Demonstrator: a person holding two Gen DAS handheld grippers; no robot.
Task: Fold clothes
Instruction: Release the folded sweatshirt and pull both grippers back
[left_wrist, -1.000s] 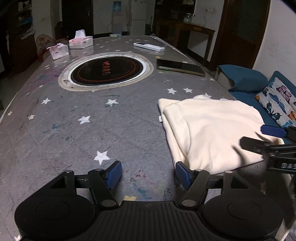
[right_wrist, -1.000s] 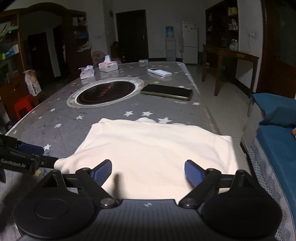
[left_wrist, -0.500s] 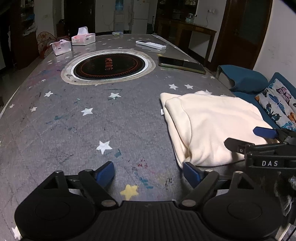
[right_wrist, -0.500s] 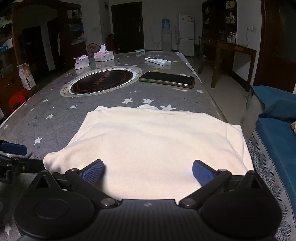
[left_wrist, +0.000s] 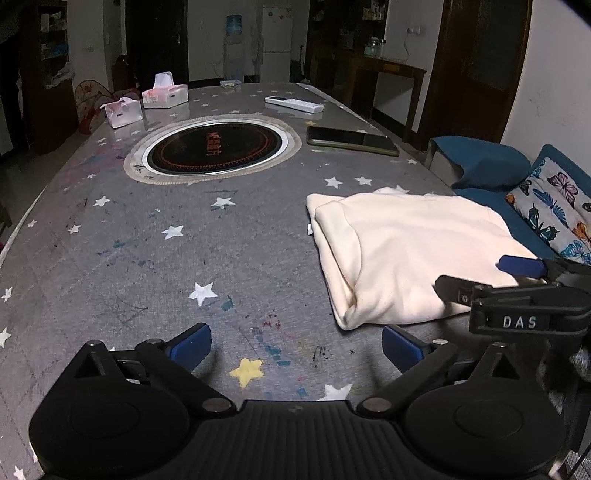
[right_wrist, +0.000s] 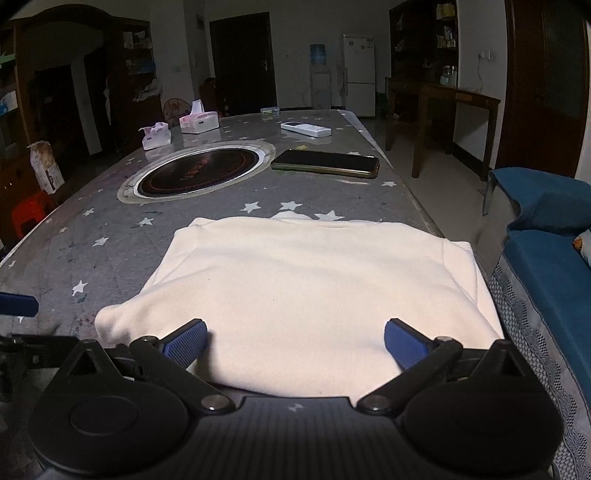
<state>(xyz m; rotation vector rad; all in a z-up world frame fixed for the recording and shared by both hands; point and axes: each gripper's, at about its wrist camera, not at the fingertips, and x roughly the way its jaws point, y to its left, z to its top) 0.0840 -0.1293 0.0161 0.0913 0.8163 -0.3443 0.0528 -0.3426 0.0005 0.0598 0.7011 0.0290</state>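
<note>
1. Now the folded cream cloth lies flat on the desk, at the right side of the left wrist view and in the middle of the right wrist view.
2. Its rounded near corner sits just beside the right blue pad of the left hand-held gripper.
3. That left hand-held gripper is wide. Its jaws have just been opening, and only bare desk with a yellow star shows between them.
4. The right hand-held gripper is wide too, and its jaws have just been opening. Its blue pads are over the near edge of the cloth, but they do not pinch it.
5. Farther up the frame are a round black cooktop, a dark phone and a white remote.
6. Two tissue boxes stand at the upper left.
7. A blue sofa is at the right edge.
</note>
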